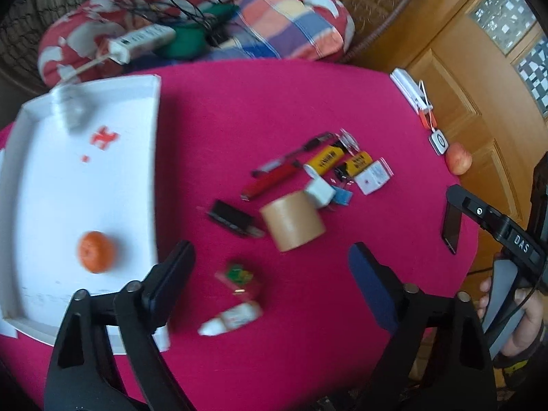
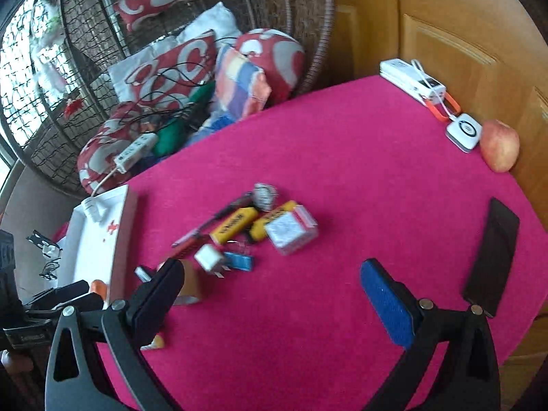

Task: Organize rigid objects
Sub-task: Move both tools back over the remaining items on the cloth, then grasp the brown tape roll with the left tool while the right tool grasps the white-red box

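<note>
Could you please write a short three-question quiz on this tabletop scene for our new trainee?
1. True or false: the orange fruit lies inside the white tray.
2. Which lies nearest the table's far right edge: A) tape roll, B) apple, C) white plug?
3. What state are the left gripper and right gripper in?

Key: 1 true; 2 B; 3 both open, holding nothing.

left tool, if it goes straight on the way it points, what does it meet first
Probably the small red and green packet lying on the pink tablecloth between the open left tool fingers; the brown cardboard tape roll lies beyond it. Depth is unclear.
</note>
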Demonstrator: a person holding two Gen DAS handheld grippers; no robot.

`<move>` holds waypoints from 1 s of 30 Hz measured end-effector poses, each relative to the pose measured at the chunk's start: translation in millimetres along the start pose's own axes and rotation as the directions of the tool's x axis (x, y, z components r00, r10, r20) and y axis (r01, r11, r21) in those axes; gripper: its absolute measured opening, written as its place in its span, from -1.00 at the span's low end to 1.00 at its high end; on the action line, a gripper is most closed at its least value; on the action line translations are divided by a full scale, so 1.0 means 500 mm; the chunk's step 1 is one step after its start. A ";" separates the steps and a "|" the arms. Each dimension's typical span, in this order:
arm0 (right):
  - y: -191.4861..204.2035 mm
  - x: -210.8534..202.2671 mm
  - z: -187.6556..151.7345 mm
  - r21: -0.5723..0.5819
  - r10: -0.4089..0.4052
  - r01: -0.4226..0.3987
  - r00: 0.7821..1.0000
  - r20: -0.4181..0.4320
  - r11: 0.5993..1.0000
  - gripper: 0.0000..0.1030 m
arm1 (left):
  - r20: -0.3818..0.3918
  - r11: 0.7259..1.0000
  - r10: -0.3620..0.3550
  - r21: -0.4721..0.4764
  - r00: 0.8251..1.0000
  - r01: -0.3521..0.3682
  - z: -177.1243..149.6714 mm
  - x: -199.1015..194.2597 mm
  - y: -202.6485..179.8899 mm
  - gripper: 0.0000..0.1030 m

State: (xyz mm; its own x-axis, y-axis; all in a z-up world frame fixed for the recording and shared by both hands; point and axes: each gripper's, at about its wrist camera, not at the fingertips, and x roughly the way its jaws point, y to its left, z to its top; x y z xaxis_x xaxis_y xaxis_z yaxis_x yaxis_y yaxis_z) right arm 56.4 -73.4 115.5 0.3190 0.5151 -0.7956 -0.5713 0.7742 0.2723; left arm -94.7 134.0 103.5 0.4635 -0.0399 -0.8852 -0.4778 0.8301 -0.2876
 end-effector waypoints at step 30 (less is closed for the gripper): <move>-0.034 0.168 0.079 -0.364 0.010 -0.079 0.982 -0.189 0.928 0.99 | -0.152 0.972 0.180 -0.121 0.972 -0.199 0.033 0.226 -0.060 0.01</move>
State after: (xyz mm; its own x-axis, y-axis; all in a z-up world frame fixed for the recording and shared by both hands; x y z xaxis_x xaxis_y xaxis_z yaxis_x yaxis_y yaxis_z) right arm 122.9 -28.5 65.4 0.1645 0.4437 -0.8810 -0.8307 0.5439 0.1189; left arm -15.8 113.5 18.2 0.2510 0.0261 -0.9676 -0.6476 0.7475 -0.1478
